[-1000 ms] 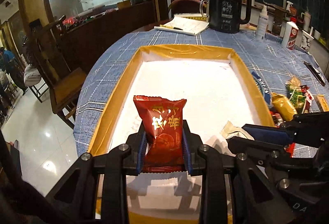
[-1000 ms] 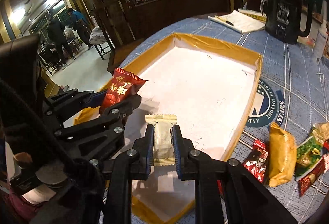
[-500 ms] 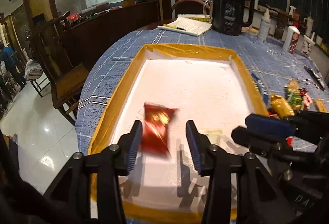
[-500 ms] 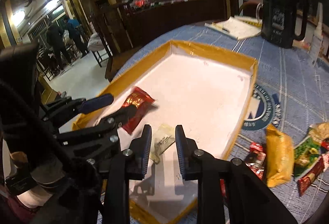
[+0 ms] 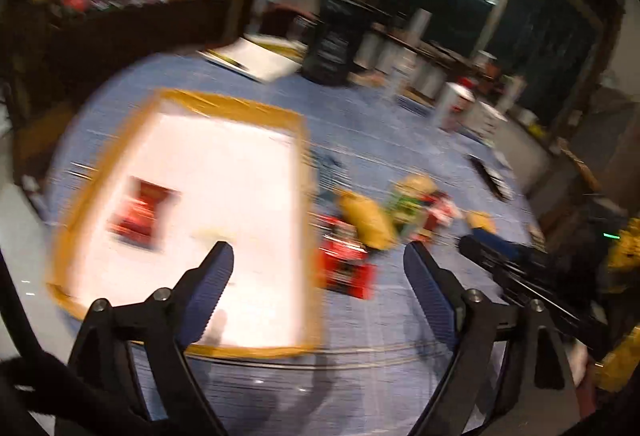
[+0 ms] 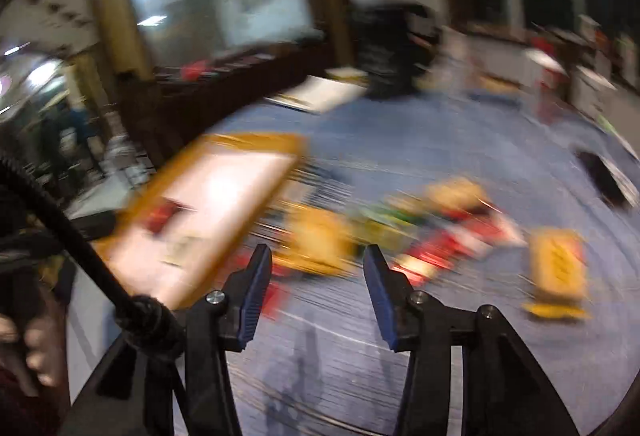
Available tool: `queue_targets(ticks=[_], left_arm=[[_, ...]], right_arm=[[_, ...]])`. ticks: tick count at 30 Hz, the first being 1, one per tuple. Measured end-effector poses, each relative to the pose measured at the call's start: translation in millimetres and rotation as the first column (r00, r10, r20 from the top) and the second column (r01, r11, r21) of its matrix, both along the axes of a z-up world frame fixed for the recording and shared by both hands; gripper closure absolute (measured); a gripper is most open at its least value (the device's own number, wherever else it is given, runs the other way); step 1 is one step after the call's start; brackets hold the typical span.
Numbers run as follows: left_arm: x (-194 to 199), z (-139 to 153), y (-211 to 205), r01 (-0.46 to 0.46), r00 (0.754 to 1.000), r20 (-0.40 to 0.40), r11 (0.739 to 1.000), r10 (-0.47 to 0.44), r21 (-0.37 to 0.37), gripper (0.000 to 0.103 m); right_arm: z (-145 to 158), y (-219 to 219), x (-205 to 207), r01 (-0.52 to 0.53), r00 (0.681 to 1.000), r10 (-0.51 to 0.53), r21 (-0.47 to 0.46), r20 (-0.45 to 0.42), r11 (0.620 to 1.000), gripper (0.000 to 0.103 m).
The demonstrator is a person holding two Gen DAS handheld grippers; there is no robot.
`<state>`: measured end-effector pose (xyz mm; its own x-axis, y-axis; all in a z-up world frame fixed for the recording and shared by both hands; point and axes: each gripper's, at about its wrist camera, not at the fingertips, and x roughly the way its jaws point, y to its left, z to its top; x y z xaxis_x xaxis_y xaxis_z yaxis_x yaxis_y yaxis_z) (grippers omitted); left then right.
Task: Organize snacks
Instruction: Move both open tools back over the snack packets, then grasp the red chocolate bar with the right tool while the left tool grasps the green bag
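Both grippers' fingers point(image 5: 430, 288) empty, just opening, red packet point(image 5: 138, 213) in tray point(image 5: 224, 103), print unreadable.

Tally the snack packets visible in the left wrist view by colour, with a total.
Red packets: 3 (one in the tray, two on the tablecloth)
Yellow packets: 2
Green packet: 1
Pale packet: 1, in the tray
Total: 7, as far as the motion blur lets me tell.

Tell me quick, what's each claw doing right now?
Left gripper: open, nothing between its fingers, which have just been opening.
Right gripper: open, empty, fingers likewise just been opening.
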<state>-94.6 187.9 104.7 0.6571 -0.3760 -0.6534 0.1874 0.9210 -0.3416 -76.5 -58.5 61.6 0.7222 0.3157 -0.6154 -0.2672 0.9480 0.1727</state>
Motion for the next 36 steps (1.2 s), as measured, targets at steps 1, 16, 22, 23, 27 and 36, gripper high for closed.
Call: queue_targets(ticks=[1, 16, 22, 23, 27, 36], left_arm=[[2.9, -5.1, -10.3, 0.048, 0.998, -0.031, 0.998, -0.049, -0.038, 0.016], [47.7, -20.0, -96.3, 0.128, 0.989, -0.076, 0.990, -0.124, 0.056, 0.039], [73.7, -27.0, -94.4, 0.084, 0.992, -0.101, 0.995, -0.079, 0.049, 0.039], [78.2, -28.0, -93.3, 0.078, 0.991, -0.108, 0.996, -0.073, 0.042, 0.039], [95.8, -34.1, -93.8, 0.082, 0.987, -0.140, 0.996, -0.076, 0.032, 0.039], [119.2, -52.3, -114.8, 0.152, 0.975, -0.177, 0.983, -0.132, 0.102, 0.039]], right_arm=[[-6.5, -19.5, 2.3, 0.047, 0.998, -0.047, 0.003, -0.030, 0.999, 0.056], [-36.8, -118.6, 19.8, 0.153, 0.979, -0.123, 0.186, -0.160, 0.971, 0.055], [-48.9, -66.3, 59.2, 0.099, 0.974, -0.067, 0.143, -0.214, 0.985, 0.055], [-50.9, -57.2, 65.0, 0.110, 0.971, -0.085, 0.103, -0.221, 0.989, 0.055], [-59.3, -35.4, 82.7, 0.154, 0.964, -0.154, -0.016, -0.218, 0.988, 0.055], [-60.8, -28.0, 88.5, 0.151, 0.966, -0.165, -0.084, -0.198, 0.985, 0.079]])
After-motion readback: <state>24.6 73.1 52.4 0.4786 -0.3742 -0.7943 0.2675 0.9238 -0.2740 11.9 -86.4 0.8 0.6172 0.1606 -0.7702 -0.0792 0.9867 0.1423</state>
